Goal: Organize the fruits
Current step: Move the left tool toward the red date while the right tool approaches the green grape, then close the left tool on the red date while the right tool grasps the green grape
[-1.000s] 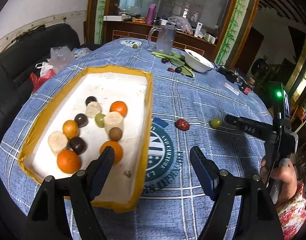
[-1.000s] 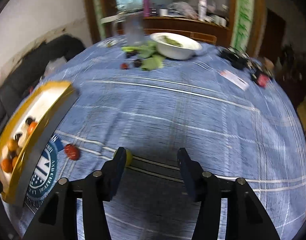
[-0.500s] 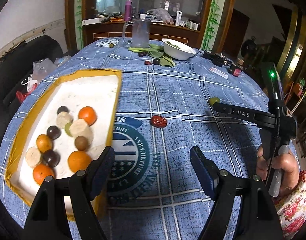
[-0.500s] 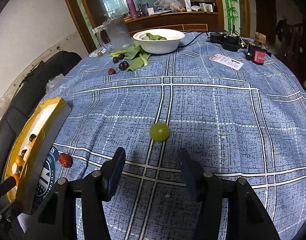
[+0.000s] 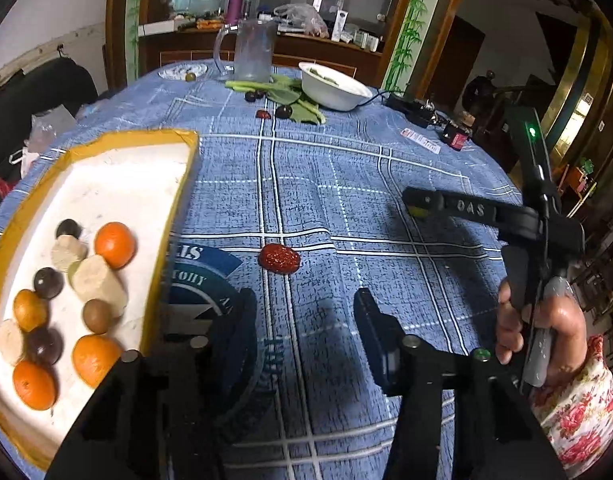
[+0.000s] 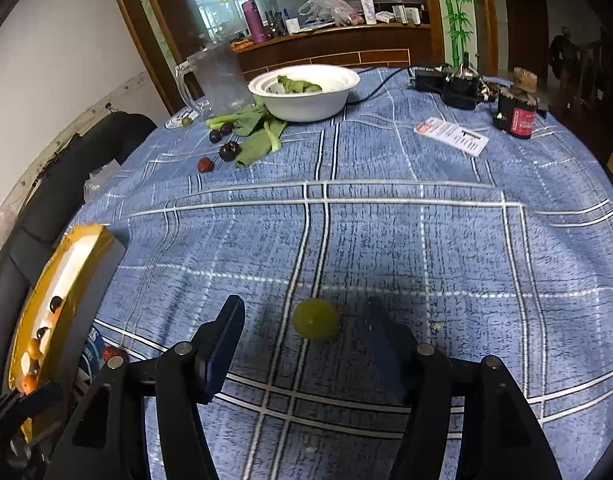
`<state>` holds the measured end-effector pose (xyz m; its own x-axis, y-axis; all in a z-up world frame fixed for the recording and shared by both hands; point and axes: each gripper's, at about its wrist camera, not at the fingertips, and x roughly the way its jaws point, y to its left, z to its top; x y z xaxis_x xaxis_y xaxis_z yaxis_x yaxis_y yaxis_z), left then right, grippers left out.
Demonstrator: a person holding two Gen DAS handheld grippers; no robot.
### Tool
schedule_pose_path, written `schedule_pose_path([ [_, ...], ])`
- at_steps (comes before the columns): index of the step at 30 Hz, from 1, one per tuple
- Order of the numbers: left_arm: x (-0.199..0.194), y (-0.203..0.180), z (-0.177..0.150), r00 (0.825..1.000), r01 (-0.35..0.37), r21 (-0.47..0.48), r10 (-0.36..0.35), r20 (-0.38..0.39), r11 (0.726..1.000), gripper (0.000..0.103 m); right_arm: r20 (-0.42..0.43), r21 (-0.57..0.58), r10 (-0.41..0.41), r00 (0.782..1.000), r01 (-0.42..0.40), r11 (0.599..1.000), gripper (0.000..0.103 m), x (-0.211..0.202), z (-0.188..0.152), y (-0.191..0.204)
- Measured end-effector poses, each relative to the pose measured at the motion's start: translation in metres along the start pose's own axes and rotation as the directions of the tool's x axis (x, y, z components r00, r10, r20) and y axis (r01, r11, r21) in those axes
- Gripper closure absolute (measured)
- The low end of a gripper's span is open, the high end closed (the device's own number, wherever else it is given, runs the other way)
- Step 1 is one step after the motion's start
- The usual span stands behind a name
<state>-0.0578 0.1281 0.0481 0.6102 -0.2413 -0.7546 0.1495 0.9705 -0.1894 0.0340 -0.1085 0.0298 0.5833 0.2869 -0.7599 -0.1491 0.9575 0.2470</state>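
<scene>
A yellow-rimmed white tray (image 5: 174, 216) at the left holds several oranges, dark plums and pale fruits. A red date (image 5: 279, 258) lies on the blue cloth just ahead of my open, empty left gripper (image 5: 304, 320). A green grape (image 6: 316, 318) lies on the cloth between the fingers of my open right gripper (image 6: 306, 320), untouched; in the left wrist view it peeks out under that gripper (image 5: 418, 211). The tray (image 6: 66, 248) and the date (image 6: 114, 354) also show at the left of the right wrist view.
At the far side stand a white bowl (image 6: 306, 92) with greens, a glass jug (image 6: 216, 76), leafy greens with dark plums (image 6: 228, 151) and a red date (image 6: 205, 165). A card (image 6: 450, 136) and black devices (image 6: 450, 80) lie far right.
My right gripper has moved forward, so the green grape now sits between its fingers. My left gripper has swung right, away from the tray, toward the red date.
</scene>
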Motion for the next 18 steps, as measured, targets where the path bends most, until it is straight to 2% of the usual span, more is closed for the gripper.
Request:
schedule_pose_path([
  [4,0.016,-0.005,0.007,1.0,-0.014,0.016,0.014,-0.003,1.0,0.056,0.005,-0.047,-0.039,0.999,0.039,0.998,0.038,0.0,-0.004,-0.001],
  [12,0.043,0.004,0.021,0.998,-0.055,0.015,0.055,-0.009,0.998,0.056,-0.011,-0.044,-0.037,0.999,0.036,0.998,0.038,0.003,-0.006,-0.006],
  [17,0.056,0.003,0.018,0.999,-0.026,0.034,0.027,-0.033,0.999,0.056,0.007,-0.036,-0.035,0.999,0.036,0.999,0.038,-0.002,-0.005,-0.009],
  [18,0.056,0.004,0.018,0.999,-0.02,0.029,0.021,-0.027,0.999,0.058,0.007,-0.037,-0.04,0.999,0.04,0.999,0.038,-0.002,-0.005,-0.009],
])
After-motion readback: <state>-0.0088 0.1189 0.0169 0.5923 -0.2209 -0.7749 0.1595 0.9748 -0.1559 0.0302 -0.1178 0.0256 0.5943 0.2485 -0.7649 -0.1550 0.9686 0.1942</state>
